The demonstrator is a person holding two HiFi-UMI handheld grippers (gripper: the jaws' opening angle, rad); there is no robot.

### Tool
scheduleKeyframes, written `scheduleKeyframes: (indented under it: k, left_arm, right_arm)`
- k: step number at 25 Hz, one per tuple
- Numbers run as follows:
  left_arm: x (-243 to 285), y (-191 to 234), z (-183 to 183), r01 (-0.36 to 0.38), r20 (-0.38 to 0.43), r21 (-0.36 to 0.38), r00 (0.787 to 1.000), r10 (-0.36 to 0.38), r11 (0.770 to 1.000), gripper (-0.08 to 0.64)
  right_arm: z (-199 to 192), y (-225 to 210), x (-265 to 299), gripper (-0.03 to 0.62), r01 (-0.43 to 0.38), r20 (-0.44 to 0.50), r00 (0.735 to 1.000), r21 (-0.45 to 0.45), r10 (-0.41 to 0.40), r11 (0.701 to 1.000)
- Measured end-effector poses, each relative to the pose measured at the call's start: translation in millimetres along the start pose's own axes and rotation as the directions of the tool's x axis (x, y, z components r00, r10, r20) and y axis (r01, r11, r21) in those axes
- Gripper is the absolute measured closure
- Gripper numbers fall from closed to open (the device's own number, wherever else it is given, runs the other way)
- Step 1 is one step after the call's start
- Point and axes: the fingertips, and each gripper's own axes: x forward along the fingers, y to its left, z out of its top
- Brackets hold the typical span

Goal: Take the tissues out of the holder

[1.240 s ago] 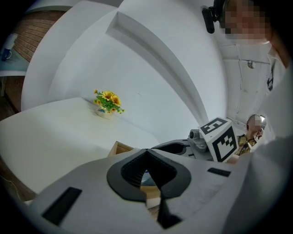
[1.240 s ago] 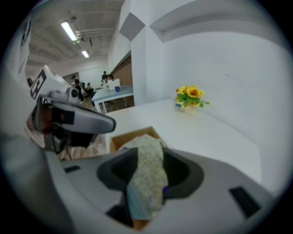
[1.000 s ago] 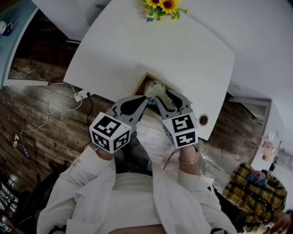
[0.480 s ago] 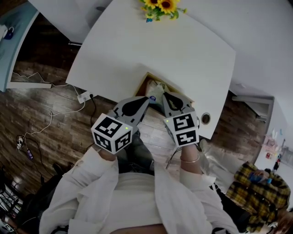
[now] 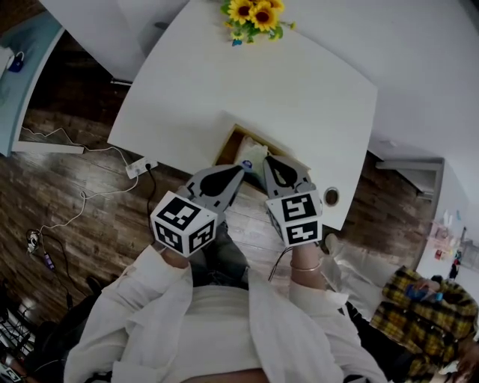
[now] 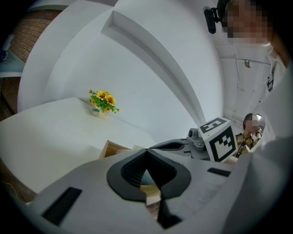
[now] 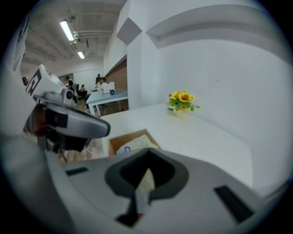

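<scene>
A wooden tissue holder (image 5: pixel 230 142) sits at the near edge of the white table (image 5: pixel 284 82), with a pale tissue pack (image 5: pixel 253 152) in it. My right gripper (image 5: pixel 266 160) reaches down over the pack. In the right gripper view its jaws (image 7: pixel 147 154) are shut on a strip of tissue (image 7: pixel 145 183) that hangs between them, above the holder (image 7: pixel 117 141). My left gripper (image 5: pixel 240 169) lies beside it at the holder's near edge. Its tips (image 6: pixel 146 150) meet, and nothing shows between them.
A small pot of sunflowers (image 5: pixel 251 13) stands at the table's far side. A round cable hole (image 5: pixel 331 197) is near the table's right corner. Cables (image 5: pixel 75 202) trail over the wood floor on the left. A person in a plaid shirt (image 5: pixel 419 307) sits at the lower right.
The right gripper's jaws stood spread over the tissue pack a second ago and are now closed on a tissue. Both hands have stayed almost in place.
</scene>
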Motion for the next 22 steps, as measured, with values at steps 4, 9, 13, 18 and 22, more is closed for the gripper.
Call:
scheduleKeyframes:
  k: [4,9,13,18,22]
  left_arm:
    - [0,-8,2,0.015,0.005,-0.006,1.000,-0.015,1.000,0.543]
    - [-4,-20,15,0.027,0.023,0.045,0.999,-0.029,0.999,0.543]
    - [-7,-31,27,0.037,0.042,0.087,0.998,-0.041,0.995,0.543]
    - [-10,-41,41,0.052,0.059,0.139,0.996,-0.061,0.989,0.543]
    - [-11,-50,53,0.068,0.077,0.175,0.994,-0.082,0.982,0.543]
  right_arm:
    - [2,-3,-11,0.581,0.023,0.016,1.000,0.003,-0.023,1.000]
    - [9,-10,-27,0.581,0.059,0.055,0.997,0.016,-0.060,0.998]
    - [17,-16,-43,0.581,0.096,0.088,0.991,0.018,-0.098,0.995]
    - [31,-19,-63,0.581,0.144,0.141,0.979,0.021,-0.146,0.989]
    - [43,-24,-79,0.581,0.187,0.187,0.964,0.030,-0.190,0.982]
